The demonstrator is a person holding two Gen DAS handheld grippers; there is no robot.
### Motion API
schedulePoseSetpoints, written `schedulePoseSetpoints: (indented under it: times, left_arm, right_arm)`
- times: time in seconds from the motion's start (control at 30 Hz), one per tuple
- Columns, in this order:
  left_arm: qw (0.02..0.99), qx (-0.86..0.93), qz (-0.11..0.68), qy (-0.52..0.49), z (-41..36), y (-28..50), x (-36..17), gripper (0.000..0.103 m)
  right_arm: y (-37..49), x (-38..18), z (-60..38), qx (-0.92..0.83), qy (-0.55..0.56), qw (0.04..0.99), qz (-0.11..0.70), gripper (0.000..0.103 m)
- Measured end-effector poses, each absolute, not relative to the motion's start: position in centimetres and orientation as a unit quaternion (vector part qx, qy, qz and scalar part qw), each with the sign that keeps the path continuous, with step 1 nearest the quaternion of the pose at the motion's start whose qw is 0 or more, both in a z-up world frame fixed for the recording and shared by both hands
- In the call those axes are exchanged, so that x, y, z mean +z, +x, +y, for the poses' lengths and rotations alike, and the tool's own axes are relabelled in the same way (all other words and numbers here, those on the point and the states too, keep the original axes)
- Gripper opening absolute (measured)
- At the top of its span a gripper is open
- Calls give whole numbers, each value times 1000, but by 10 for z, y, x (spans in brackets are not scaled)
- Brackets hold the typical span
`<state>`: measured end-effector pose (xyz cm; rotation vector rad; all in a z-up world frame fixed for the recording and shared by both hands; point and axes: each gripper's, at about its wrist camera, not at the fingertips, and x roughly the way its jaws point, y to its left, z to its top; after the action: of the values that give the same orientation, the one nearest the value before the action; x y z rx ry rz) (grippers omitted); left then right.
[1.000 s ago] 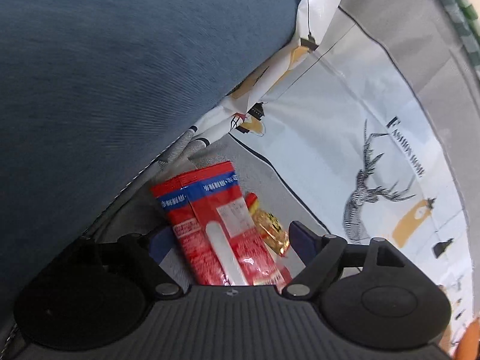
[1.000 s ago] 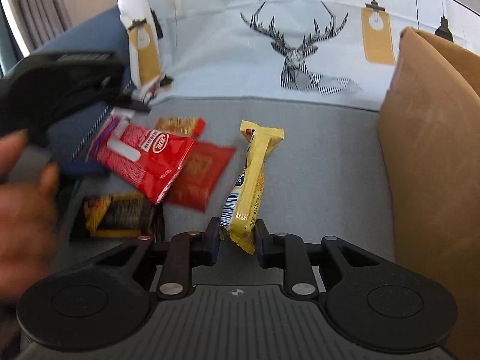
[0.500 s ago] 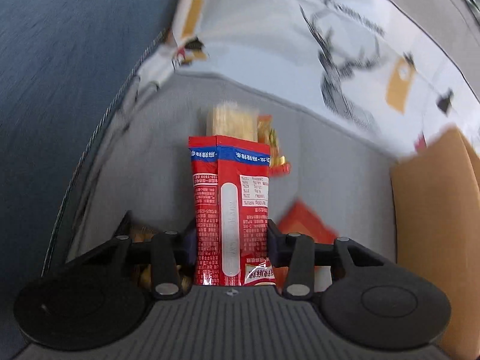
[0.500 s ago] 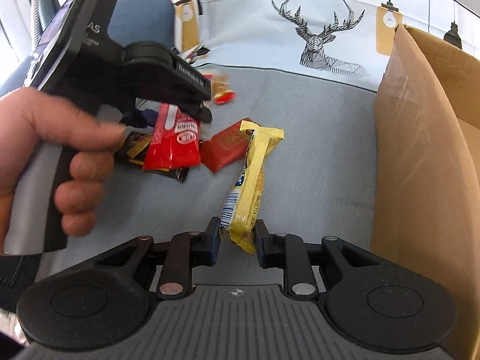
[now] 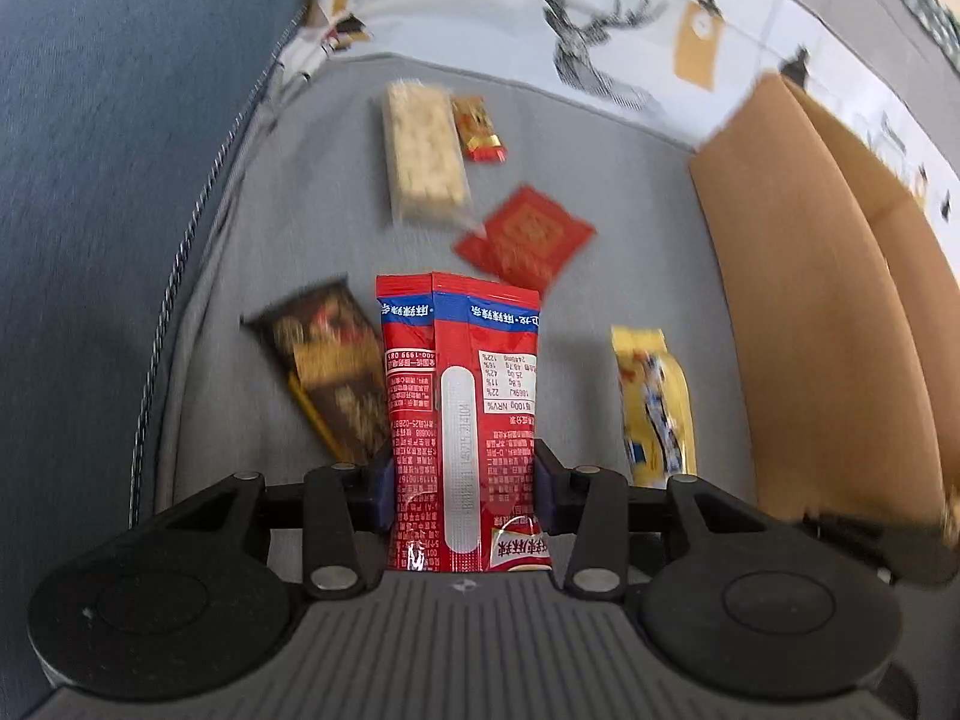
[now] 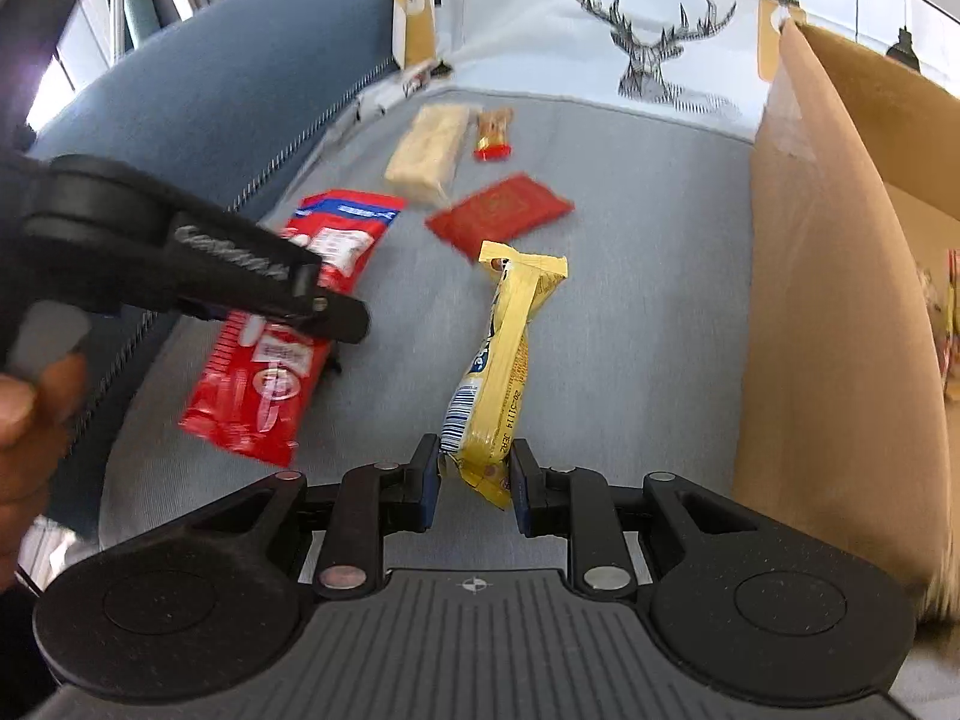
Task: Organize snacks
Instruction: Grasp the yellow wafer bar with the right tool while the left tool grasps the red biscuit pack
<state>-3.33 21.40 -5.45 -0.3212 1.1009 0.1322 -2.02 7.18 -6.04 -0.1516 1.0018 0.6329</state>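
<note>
Both tools loaded: left tool (image 5: 465, 489) clenched on the red snack pack (image 5: 465, 414), right tool (image 6: 474, 489) clenched on the yellow bar (image 6: 501, 372), both held above the grey sofa seat (image 6: 648, 312) w/ the cardboard box (image 6: 840, 324) just to the right. Risks: yellow bar is pinched only at its tail end, so it could swing or slip out; slick red wrapper may slide; tools sit close and could clash at the box wall.
</note>
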Motion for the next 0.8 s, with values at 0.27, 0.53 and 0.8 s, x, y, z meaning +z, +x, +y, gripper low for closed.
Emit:
schedulePoseSetpoints:
  times: [0.27, 0.53, 0.8]
  left_arm:
    - [834, 78, 537, -105, 204, -50, -57, 69]
    - [845, 94, 512, -121, 199, -55, -43, 78]
    - [828, 98, 548, -75, 180, -45, -60, 81]
  right_arm:
    - [-53, -69, 63, 329, -90, 829, 444, 30]
    - [-61, -69, 55, 335, -97, 843, 410, 49]
    - [-49, -81, 61, 320, -89, 847, 416, 48]
